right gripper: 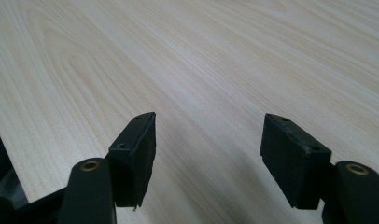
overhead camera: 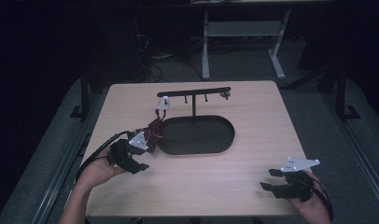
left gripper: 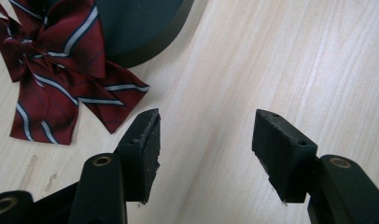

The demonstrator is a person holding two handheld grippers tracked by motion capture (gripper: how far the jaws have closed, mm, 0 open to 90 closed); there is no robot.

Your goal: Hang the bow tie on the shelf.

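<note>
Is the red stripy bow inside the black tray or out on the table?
Mostly out. The bow lies on the table beside the tray, its top edge overlapping the tray's rim. The open left gripper is beside it, not holding it.

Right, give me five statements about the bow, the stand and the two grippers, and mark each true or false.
1. The left gripper is open with nothing between its jaws. True.
2. The red striped bow lies in the middle of the stand's dark tray. False: it lies on the table at the tray's edge, partly over its rim.
3. The right gripper is shut on the bow. False: it is open over bare table, far from the bow.
4. The stand has a crossbar with small hooks. True.
5. A white loop hangs near the crossbar's left end. True.
</note>
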